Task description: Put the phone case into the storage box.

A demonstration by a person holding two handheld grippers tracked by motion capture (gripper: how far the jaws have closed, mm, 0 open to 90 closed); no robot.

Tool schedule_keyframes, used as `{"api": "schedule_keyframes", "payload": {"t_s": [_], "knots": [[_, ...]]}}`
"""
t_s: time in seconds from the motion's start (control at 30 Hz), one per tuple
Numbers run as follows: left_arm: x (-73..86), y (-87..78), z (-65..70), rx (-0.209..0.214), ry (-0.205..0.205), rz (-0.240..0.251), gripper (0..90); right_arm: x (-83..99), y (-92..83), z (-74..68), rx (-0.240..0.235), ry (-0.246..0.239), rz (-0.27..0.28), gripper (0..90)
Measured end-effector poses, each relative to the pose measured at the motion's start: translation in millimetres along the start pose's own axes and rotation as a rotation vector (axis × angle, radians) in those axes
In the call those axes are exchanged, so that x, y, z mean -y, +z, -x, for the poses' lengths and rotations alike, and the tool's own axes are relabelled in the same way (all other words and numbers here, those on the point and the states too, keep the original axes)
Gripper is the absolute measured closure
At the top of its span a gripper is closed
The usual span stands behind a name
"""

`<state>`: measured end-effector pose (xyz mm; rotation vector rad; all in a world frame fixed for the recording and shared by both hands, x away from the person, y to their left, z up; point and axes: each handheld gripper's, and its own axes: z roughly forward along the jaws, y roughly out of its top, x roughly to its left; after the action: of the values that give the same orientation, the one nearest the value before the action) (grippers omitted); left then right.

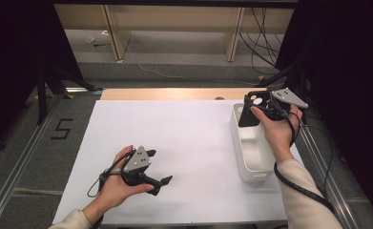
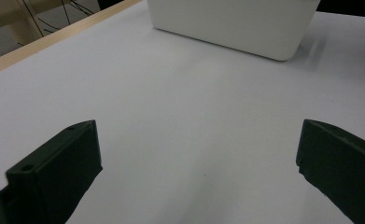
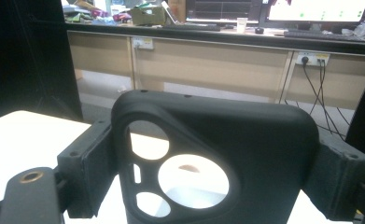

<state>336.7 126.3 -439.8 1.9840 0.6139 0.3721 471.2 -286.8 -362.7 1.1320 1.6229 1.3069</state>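
A black phone case (image 1: 249,117) with round camera cut-outs hangs upright over the far end of a white rectangular bin (image 1: 245,168) at the table's right side. My right gripper (image 1: 264,106) is shut on the case, one pad on each long edge. In the right gripper view the case (image 3: 255,149) stands between the two pads of the right gripper (image 3: 213,170), cut-outs at the lower left. My left gripper (image 1: 160,167) rests low over the white table near the front, open with nothing between its fingers. The left gripper view has the left gripper (image 2: 198,140) spread wide, facing the bin (image 2: 231,23).
The table is covered by a white sheet (image 1: 174,138) with a wooden strip (image 1: 165,94) along its far edge. Cables (image 1: 260,47) trail on the floor behind. Dark curtains stand on both sides, and metal rails run along the table's left and right.
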Motion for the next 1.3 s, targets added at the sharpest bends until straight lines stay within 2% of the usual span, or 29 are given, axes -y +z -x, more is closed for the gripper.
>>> {"api": "schedule_keyframes", "payload": {"t_s": [0.73,1.3], "knots": [[0.0,-0.2,-0.2,0.001,-0.001,0.001,0.0,1.1,20.7,1.5,0.004,-0.017,-0.051,16.4],[-0.2,-0.2,0.0,0.002,0.000,0.001,0.0,6.1,33.6,4.7,0.013,-0.005,-0.085,16.3]]}}
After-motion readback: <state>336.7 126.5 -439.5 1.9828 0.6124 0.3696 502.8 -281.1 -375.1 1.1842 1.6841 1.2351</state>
